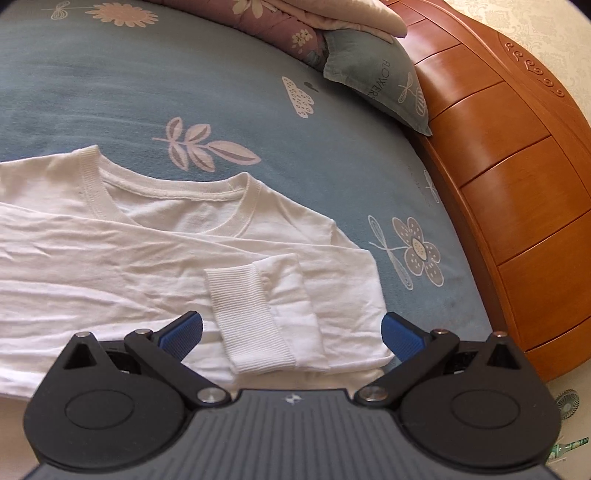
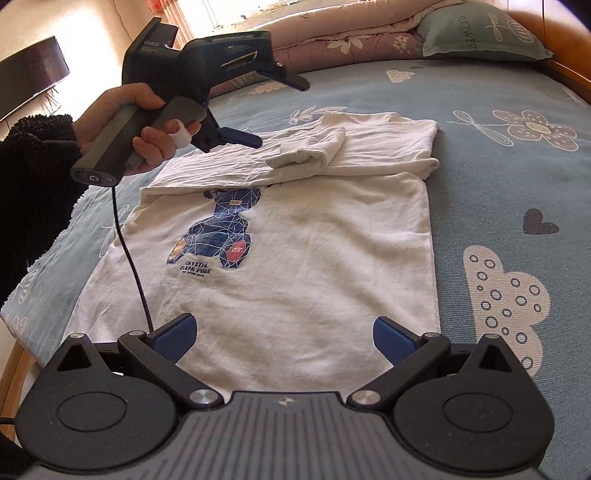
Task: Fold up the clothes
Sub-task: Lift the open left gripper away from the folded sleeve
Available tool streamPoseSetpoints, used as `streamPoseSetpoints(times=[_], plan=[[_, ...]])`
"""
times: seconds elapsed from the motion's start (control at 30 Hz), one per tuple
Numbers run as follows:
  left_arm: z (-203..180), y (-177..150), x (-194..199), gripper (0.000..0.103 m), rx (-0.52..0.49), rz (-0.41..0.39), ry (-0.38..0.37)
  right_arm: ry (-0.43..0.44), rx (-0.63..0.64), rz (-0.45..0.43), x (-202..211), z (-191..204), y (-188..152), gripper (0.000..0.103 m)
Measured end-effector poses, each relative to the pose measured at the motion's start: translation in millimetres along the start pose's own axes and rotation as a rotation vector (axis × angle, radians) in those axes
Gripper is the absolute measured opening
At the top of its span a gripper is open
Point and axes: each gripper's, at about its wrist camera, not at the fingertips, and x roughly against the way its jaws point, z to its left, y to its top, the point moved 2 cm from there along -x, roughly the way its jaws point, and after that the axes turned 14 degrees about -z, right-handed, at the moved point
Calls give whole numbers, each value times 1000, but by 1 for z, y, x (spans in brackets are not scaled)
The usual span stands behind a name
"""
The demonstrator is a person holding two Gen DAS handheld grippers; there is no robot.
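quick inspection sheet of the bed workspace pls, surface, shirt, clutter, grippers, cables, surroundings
surface: blue floral bedsheet, mostly flat.
job's things: white long-sleeve shirt, print up, both sleeves folded across the chest, ribbed cuff on top.
clutter: grey pillow and rolled quilt at the headboard end.
grippers: left gripper open above the cuff; right gripper open over the hem; both hold nothing.
cables: black cable hangs from the left gripper across the shirt.
surroundings: wooden headboard.

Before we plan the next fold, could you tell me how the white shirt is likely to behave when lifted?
The shirt looks thin and creased, so it will probably drape limply. The folded sleeve lies loose on top, so it may slip off. It seems light.
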Motion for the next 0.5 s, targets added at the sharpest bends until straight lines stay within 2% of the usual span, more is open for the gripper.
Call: streamPoseSetpoints(times=[0.1,0.33,0.4,0.5], plan=[[24,7,34,102,-9,-28,30,-2,31,9,-6,1,3,103],[100,21,121,102,170,-181,52,1,62,34,-20,8,7,103],[120,16,133,102,223,-197,52,5,73,43,-24,13,7,103],[143,-2,138,102,303,-181,20,10,88,56,-30,20,7,103]])
